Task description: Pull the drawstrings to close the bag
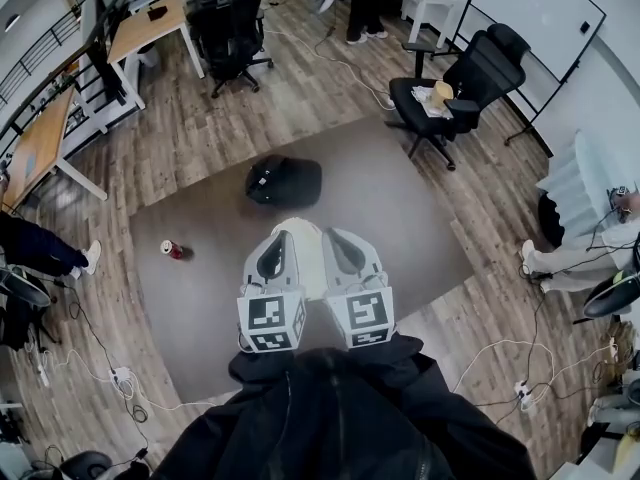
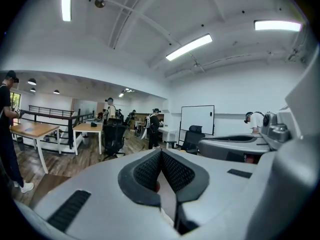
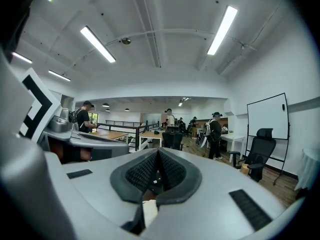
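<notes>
In the head view my two grippers are held side by side high above the rug, pointing forward about level. A white bag (image 1: pixel 307 268) shows in the narrow gap between and under them; most of it is hidden. The left gripper (image 1: pixel 284 234) is shut, and in its own view a pale strip of drawstring (image 2: pixel 169 204) runs down from its closed pads (image 2: pixel 150 171). The right gripper (image 1: pixel 331 234) is shut too, with a white piece of drawstring (image 3: pixel 149 211) hanging just below its closed pads (image 3: pixel 170 171). Each gripper sees the other alongside it.
A black backpack (image 1: pixel 285 181) lies on the grey rug (image 1: pixel 410 218) ahead, and a red can (image 1: pixel 172 249) lies at the left. Black office chairs (image 1: pixel 450 93), wooden desks (image 1: pixel 150 23) and floor cables (image 1: pixel 110 368) ring the rug. People stand farther back (image 3: pixel 216 134).
</notes>
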